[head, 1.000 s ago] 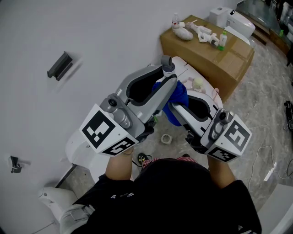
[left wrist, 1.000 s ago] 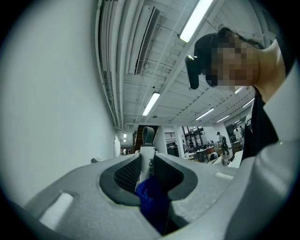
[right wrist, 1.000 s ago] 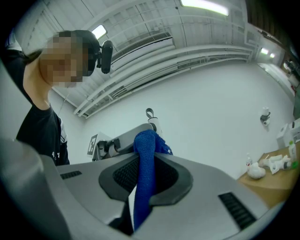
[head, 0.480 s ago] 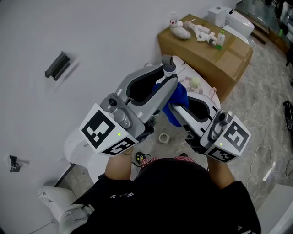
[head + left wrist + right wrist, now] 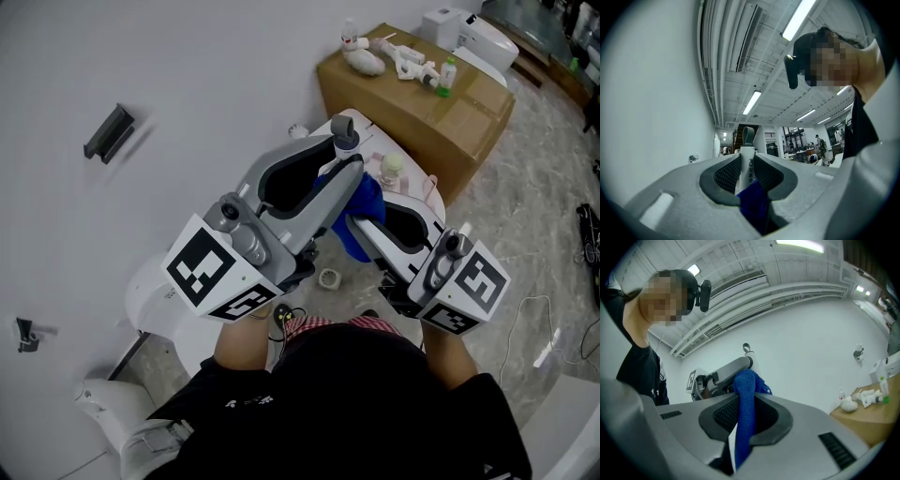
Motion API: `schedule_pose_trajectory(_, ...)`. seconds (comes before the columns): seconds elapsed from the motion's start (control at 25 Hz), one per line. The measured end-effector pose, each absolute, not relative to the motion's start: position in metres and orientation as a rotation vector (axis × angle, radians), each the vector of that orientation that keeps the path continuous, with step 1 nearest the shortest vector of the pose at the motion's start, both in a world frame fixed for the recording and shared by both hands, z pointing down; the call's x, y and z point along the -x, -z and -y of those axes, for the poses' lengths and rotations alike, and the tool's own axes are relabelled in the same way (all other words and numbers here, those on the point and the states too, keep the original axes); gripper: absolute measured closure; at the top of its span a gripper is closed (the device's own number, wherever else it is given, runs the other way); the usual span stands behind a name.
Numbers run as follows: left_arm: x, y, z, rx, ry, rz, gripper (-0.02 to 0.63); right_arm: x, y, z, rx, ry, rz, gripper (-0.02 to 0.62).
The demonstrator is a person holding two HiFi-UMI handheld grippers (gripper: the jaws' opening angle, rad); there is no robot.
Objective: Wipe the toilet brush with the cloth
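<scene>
This looks like an open-plan office or lab hall. Long strip lights [image 5: 752,102] and a slatted air vent [image 5: 749,37] hang from a bare ceiling, with desks and people [image 5: 806,151] far back. A cardboard box [image 5: 441,103] stands on a stone-patterned floor [image 5: 534,216].

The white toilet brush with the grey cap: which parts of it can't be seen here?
- Bristle head: in no view; in the head view the left gripper covers all below the grey cap.
- Lower handle: left gripper view, behind the blue cloth.
- Print on the handle: too small to read.
</scene>
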State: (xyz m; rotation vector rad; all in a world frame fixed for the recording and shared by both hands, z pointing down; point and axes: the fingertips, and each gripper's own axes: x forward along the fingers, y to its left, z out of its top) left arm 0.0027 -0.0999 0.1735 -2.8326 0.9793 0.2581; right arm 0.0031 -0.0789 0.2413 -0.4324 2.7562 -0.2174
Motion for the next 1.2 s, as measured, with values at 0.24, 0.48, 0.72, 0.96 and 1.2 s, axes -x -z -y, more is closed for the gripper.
schedule_pose_trajectory(0.24, 0.013, -0.166, 0.113, 2.868, -0.284, -0.977, 0.514, 0.010, -0.236, 0.092, 0.466, 0.248, -2.771, 0.532)
schedule_pose_trajectory(0.48, 0.030, -0.157, 0.121, 2.871, -0.293, -0.964, 0.514, 0.027, -0.230, 0.101, 0.482, 0.253, -2.773, 0.532)
schedule_pose_trajectory(0.72, 0.024, -0.159, 0.120, 2.868, -0.283, -0.929, 0.514, 0.022, -0.237, 0.100, 0.496, 0.248, -2.765, 0.532)
schedule_pose_trajectory(0.96, 0.028, -0.158, 0.120, 2.872, -0.282, -0.912, 0.514, 0.024, -0.242, 0.105, 0.514, 0.250, -2.766, 0.532)
schedule_pose_trajectory(1.2, 0.029, -0.158, 0.120, 2.869, -0.276, -0.919, 0.514, 0.026, -0.247, 0.105, 0.496, 0.268, -2.759, 0.532)
